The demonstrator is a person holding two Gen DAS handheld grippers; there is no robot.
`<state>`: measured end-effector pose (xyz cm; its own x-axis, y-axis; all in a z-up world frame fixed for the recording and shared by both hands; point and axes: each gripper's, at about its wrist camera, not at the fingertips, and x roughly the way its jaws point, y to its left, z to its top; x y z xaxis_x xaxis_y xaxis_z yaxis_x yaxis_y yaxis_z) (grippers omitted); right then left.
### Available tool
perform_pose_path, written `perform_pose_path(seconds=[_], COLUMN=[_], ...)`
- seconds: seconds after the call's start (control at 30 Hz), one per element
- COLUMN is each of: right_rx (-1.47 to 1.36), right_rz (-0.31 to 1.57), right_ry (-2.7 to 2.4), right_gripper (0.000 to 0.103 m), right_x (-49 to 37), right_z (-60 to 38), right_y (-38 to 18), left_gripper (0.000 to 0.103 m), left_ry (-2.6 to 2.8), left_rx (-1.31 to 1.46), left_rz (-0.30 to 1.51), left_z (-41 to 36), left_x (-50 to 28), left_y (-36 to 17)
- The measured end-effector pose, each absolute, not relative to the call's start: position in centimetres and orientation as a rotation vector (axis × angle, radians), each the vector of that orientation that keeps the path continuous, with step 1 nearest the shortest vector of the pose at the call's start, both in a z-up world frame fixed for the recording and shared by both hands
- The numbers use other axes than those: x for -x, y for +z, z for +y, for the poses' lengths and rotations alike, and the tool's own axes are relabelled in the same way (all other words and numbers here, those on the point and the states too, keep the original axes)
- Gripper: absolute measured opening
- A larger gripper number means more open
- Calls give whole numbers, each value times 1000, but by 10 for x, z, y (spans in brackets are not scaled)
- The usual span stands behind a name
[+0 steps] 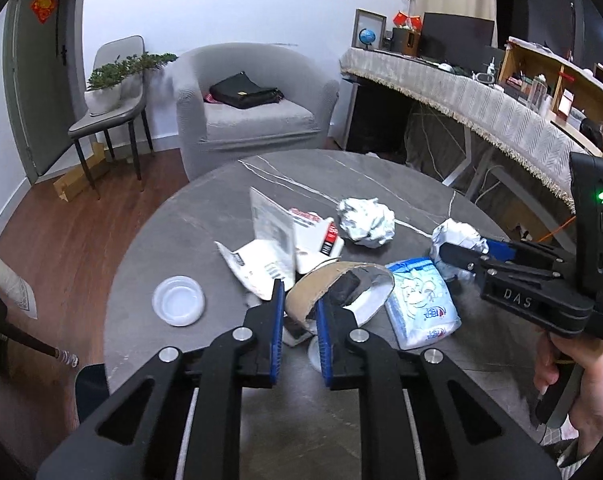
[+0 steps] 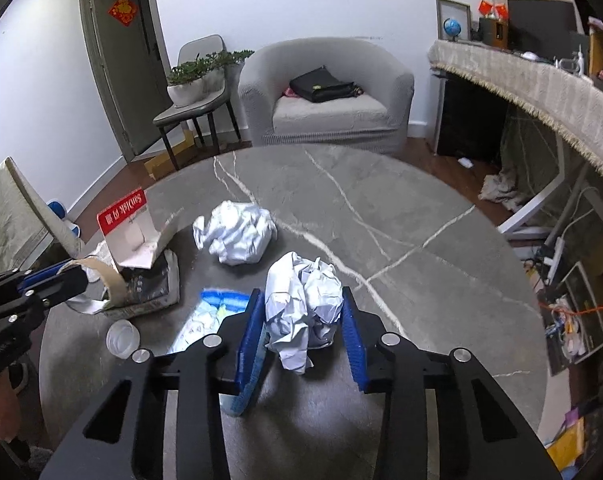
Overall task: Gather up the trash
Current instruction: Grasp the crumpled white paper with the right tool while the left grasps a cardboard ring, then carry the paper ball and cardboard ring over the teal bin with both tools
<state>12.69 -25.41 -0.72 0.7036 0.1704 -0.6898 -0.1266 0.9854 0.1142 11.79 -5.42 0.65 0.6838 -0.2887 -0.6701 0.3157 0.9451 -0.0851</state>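
Observation:
On the round grey marble table [image 1: 205, 216] lies scattered trash. My left gripper [image 1: 299, 296] is shut on the wall of a brown cardboard tape ring [image 1: 321, 284], which is tilted just above the heap. The right wrist view shows that same gripper [image 2: 75, 274] at the left edge, on the ring [image 2: 111, 280]. My right gripper [image 2: 301, 294] is shut on a crumpled white paper ball [image 2: 301, 300], with a blue pad against each side. A second paper ball [image 2: 237, 236] lies just beyond it. A blue-and-white tissue packet [image 2: 205, 316] lies under the right gripper's left finger.
Torn white packaging with a red label [image 1: 313, 236], a white mailer bag [image 1: 257, 268] and a clear plastic lid [image 1: 178, 300] lie on the table. A grey armchair [image 1: 257, 120] stands behind, a chair with a plant [image 1: 109, 92] left, a cloth-covered desk [image 1: 481, 92] right.

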Motion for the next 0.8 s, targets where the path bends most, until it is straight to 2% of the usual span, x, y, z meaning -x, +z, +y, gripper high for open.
perform_pose_path(seconds=[0.8], right_rx=[13], right_rz=[628], right_ry=[364], right_gripper=[38], right_x=[-121], right_z=[-137], right_y=[49], left_gripper=[17], left_ry=[-198], left_rx=[54], left_rz=[754], left_z=[66], left_x=[-103], left_y=[9])
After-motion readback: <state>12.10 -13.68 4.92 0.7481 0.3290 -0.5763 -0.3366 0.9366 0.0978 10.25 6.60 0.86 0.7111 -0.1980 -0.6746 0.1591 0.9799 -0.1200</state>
